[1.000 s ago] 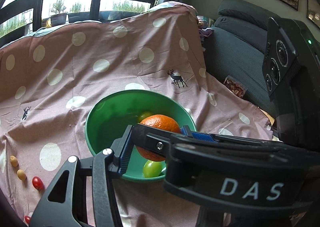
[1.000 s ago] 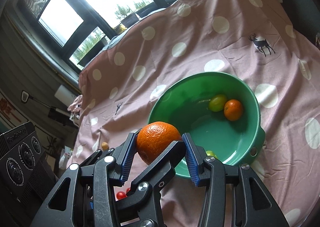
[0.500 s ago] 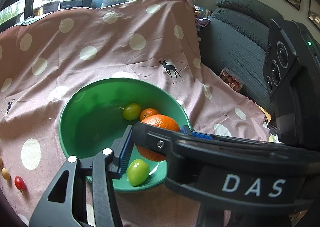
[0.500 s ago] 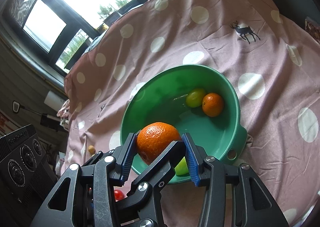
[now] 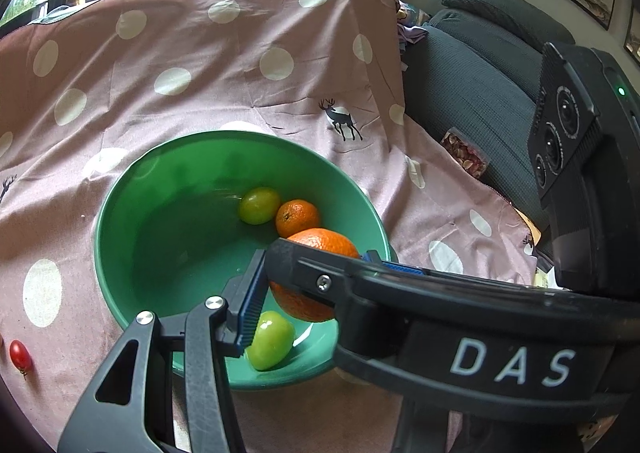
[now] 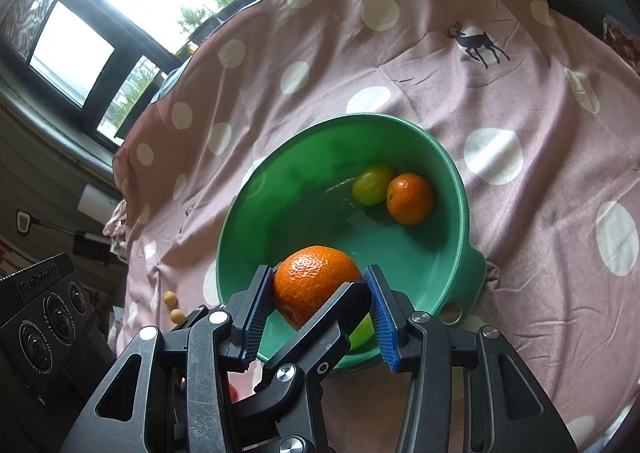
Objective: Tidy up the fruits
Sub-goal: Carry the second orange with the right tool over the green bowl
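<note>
Both grippers grip one large orange (image 5: 320, 245) (image 6: 314, 281), held just above the near side of a green bowl (image 5: 160, 213) (image 6: 280, 193). My left gripper (image 5: 316, 277) is shut on it; one blue pad (image 5: 248, 293) shows, the other is mostly hidden behind the right gripper's body. In the right wrist view my right gripper (image 6: 320, 293) presses both blue pads on the orange, with a left finger crossing in front. Inside the bowl lie a small mandarin (image 5: 298, 218) (image 6: 410, 198) and two green fruits, one far (image 5: 259, 205) (image 6: 372, 184) and one under the orange (image 5: 270, 341) (image 6: 362, 333).
The bowl stands on a pink polka-dot cloth (image 5: 180, 53) (image 6: 520, 93). A red cherry tomato (image 5: 20, 357) lies on it at the left, with small yellow fruits (image 6: 170, 299) nearby. A dark sofa (image 5: 480, 73) with a snack packet (image 5: 464, 153) borders the right; windows are behind.
Both grippers, still on the orange, have moved forward and down. The orange has gone from before the bowl's near rim to above its near side, and the bowl looks larger.
</note>
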Motion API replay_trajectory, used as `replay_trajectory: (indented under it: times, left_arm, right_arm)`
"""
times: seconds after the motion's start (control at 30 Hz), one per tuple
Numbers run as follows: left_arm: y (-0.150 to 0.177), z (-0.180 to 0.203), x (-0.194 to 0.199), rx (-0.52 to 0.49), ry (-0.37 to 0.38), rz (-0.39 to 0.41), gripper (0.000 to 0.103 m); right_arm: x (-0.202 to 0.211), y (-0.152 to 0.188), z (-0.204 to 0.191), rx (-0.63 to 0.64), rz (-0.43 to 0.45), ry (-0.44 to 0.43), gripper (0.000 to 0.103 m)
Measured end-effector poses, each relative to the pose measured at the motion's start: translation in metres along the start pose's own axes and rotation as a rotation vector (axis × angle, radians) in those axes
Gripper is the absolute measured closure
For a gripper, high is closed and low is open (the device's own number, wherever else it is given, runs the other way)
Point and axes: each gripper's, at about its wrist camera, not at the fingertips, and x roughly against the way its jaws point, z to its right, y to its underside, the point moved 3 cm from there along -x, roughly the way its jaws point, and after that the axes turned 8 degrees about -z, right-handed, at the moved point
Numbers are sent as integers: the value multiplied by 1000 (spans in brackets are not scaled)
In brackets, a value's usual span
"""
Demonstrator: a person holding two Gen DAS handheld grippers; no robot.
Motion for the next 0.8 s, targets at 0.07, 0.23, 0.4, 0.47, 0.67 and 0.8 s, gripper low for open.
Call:
replay_trajectory:
  times: [0.07, 0.23, 0.4, 0.47, 0.67, 0.8]
  left_arm:
    - [1, -1, -2, 9, 8, -6, 57]
    - [1, -3, -7, 22, 16, -21, 57]
    - [3, -5, -12, 52, 35, -37, 57]
    - [4, -6, -13, 57, 44, -41, 57]
    - [5, -7, -14, 62, 43, -48, 57]
    - [4, -7, -15, 62, 43, -50, 57]
  right_arm:
    - [-1, -1, 1, -2, -3, 10, 54]
    - [-5, 0, 3, -10, -15, 22, 53]
    - [-8, -1, 5, -17, -21, 33, 54]
    - [-9, -2, 5, -19, -22, 44, 54]
    - [-12, -1, 6, -19, -33, 52, 53]
    - [-12, -1, 6, -19, -32, 52, 54]
